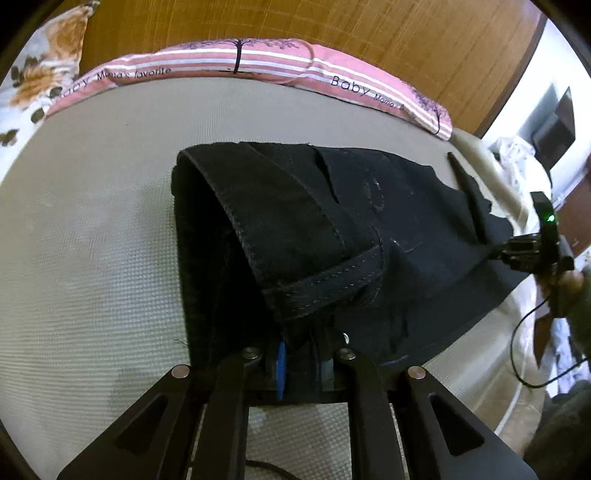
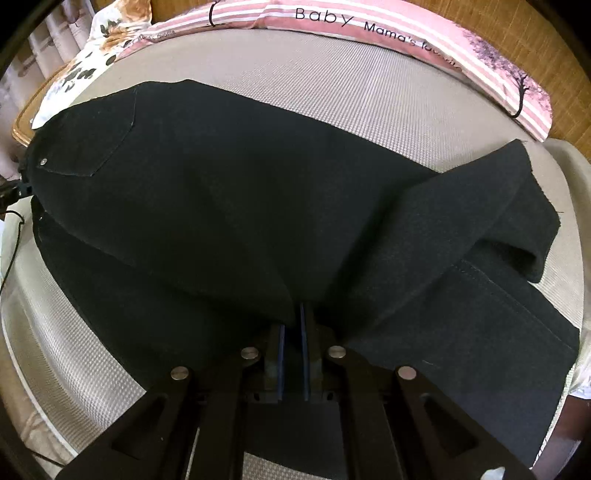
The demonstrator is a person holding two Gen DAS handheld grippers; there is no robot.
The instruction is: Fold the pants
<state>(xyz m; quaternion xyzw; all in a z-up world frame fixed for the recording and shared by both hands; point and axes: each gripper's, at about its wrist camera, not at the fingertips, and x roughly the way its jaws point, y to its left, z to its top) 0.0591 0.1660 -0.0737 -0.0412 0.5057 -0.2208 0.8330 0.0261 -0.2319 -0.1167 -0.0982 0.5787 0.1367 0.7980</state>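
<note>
Black pants [image 2: 221, 192] sprawl across the beige mattress [image 2: 332, 85], just short of the pink striped pillow [image 2: 406, 33] at its head. Left gripper [image 1: 301, 354] pinches the waistband end, jaws nearly closed on denim. Right gripper [image 2: 292, 332] clamps narrow on cloth mid-leg, beside the crossed-over hem.

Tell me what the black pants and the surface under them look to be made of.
Pants: likely black denim or heavy cotton twill, matte, shown by thick topstitched seams and a metal rivet at the pocket. Surface: looks like a beige woven or mesh mat, given its fine grid texture; the exact fibre is unclear.
</note>
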